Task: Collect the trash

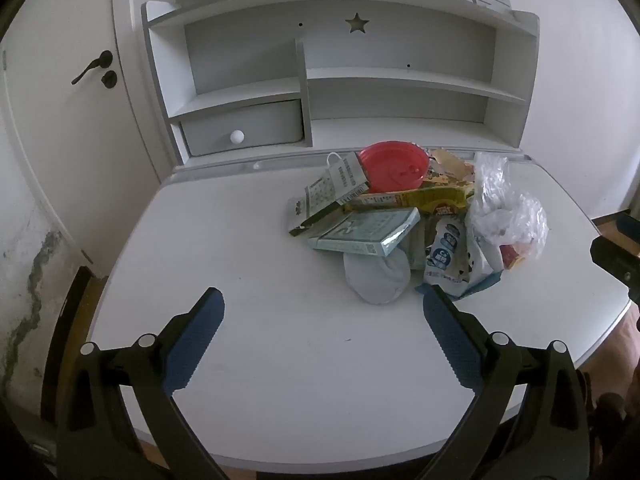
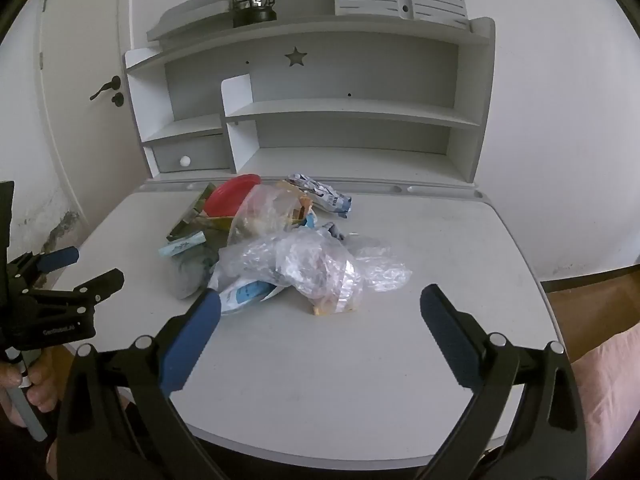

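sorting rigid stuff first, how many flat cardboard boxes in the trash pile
2. A teal box lies on the pile's near left side, and a green-edged box leans just behind it toward the red lid. More may be buried under the wrappers.

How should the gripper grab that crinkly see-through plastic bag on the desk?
Pinch the puffed-up middle of the clear plastic bag, coming down from above with the right gripper, which is open and nearest. The bag is soft and bunched high there, so its folds should squeeze together; its flat thin edge on the desk probably would slip.
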Tool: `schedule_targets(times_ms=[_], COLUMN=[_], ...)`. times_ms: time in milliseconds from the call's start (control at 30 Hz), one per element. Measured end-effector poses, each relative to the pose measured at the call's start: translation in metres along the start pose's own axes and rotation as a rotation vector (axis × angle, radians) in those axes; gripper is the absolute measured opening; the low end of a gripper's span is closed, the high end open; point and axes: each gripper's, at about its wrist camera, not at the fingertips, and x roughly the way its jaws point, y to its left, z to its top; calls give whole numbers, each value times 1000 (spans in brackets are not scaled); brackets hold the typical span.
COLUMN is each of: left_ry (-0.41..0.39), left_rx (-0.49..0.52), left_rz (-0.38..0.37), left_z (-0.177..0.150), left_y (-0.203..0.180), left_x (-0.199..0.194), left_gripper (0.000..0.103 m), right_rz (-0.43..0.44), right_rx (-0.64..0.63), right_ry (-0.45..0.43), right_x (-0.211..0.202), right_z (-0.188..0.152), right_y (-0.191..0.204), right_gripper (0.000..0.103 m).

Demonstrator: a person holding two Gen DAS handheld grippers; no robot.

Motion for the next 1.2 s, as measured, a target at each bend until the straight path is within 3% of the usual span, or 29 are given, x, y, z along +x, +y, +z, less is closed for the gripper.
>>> schedule_targets(times_ms=[1200], left_ry=[1], left_rx=[5], left_rz=[0], left_z=[-1], left_y=[-5], left_x=[2], left_gripper=[97], right_rz=[0], right_rx=[3], right_ry=[-3], right_x=[0], right_z=[1], right_y=[1], right_gripper=[96])
